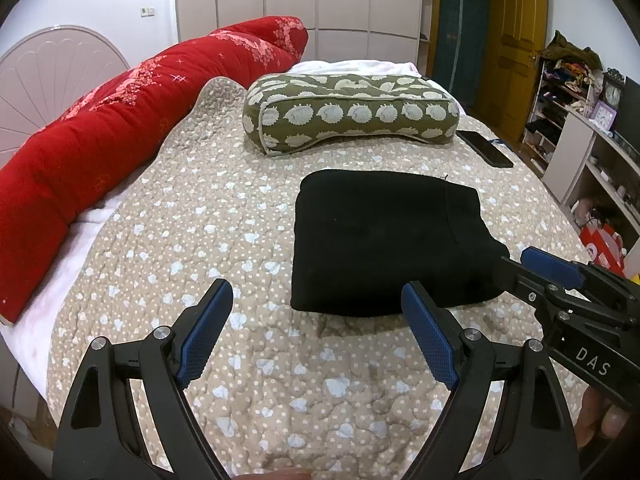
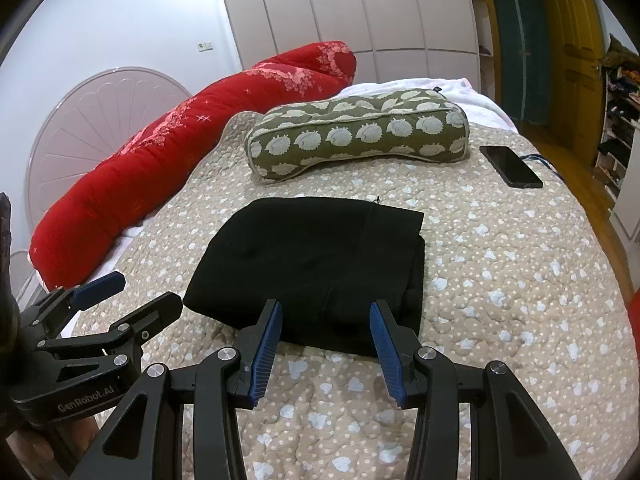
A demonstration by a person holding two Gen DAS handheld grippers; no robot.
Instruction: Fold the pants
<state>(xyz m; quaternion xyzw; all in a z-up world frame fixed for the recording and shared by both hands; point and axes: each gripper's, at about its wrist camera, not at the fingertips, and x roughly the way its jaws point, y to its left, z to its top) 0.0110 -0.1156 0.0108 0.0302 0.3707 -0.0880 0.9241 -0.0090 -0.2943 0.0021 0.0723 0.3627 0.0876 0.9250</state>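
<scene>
The black pants (image 1: pixel 384 240) lie folded into a compact, roughly square bundle on the bed (image 1: pixel 224 216), flat on its beige quilt with pale heart shapes. In the right wrist view the same bundle (image 2: pixel 312 264) sits just beyond the fingers, its right edge showing stacked layers of cloth.

The left gripper (image 1: pixel 320 332) hovers over the quilt at the near edge of the bundle, its 2 blue-padded fingers (image 1: pixel 204 332) spread wide with nothing between them. Its right finger overlaps the near right part of the pants in the picture — whether it touches the cloth cannot be told.

The right gripper (image 2: pixel 326 354) is also spread open and holds nothing; both fingers (image 2: pixel 264 352) point at the near edge of the pants, and contact there cannot be told either. Seen from the left wrist, the right gripper (image 1: pixel 520 264) reaches in from the right, at the near right corner of the bundle.

Farther up the bed lies an olive pillow (image 1: pixel 348 110) with pale hedgehog shapes, well apart from the pants. A long red bolster (image 1: pixel 132 120) runs along the left side in front of a pale headboard (image 1: pixel 48 76). A dark phone (image 2: pixel 510 166) rests on the quilt to the right of the pillow — flat, screen up.
</scene>
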